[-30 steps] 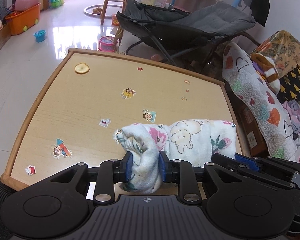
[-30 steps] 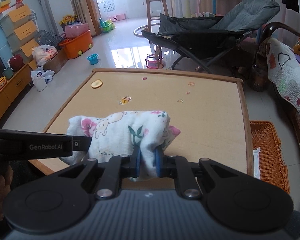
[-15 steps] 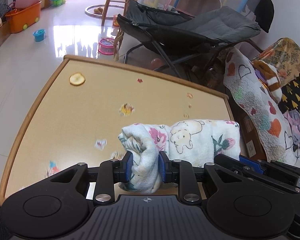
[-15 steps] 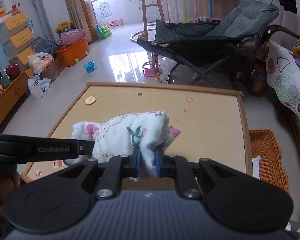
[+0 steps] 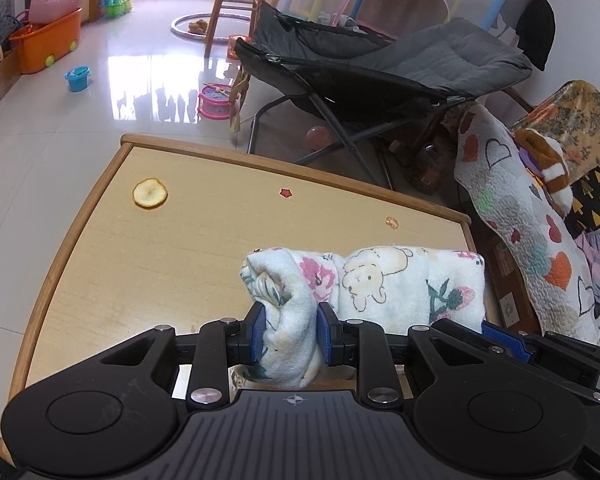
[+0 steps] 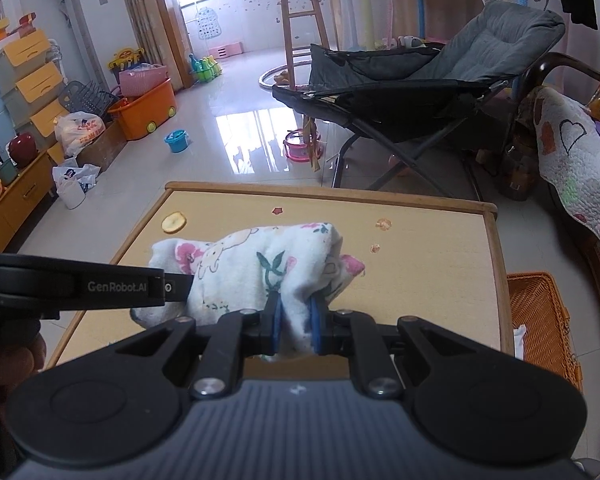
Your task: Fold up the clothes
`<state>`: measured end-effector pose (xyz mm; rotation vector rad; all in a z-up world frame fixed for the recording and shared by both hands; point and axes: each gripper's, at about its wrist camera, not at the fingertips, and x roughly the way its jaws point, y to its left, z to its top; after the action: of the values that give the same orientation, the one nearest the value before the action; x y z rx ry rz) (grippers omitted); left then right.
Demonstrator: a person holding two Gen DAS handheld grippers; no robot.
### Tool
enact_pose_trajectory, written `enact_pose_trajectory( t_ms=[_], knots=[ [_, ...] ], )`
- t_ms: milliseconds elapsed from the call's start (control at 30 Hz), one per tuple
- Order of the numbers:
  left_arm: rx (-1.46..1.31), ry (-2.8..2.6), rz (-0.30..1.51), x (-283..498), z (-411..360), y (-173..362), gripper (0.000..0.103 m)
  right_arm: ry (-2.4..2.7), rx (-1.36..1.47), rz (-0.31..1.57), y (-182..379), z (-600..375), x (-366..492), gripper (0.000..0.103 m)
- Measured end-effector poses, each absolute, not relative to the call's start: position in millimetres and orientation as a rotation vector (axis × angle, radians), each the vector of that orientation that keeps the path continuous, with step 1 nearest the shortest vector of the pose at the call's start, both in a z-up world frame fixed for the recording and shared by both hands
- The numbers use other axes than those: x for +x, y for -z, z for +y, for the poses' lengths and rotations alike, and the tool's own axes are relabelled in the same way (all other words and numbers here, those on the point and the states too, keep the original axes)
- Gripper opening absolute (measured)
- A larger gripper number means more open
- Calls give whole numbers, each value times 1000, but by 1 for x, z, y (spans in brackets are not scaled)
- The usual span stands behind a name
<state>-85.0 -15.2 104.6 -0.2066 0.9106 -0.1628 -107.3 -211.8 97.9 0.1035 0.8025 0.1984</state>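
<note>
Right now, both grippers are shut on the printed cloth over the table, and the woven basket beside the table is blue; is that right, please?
Only the colour is wrong: the basket is orange, as the right wrist view shows. The left gripper and right gripper are indeed both shut on the cloth over the table.

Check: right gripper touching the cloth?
Touching. Right wrist view: the right gripper has both blue pads pressed on a bunch of the cloth.

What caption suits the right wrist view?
Two grippers, right and left, hold a printed cloth over a wooden table.
</note>
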Motion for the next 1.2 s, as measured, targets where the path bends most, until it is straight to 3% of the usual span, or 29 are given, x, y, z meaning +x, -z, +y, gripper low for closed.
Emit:
enact_pose_trajectory(
  t_ms=[1200],
  knots=[
    [-179, 132, 912, 12, -5, -89, 27, -203, 116, 796, -87, -198, -38, 15]
  ],
)
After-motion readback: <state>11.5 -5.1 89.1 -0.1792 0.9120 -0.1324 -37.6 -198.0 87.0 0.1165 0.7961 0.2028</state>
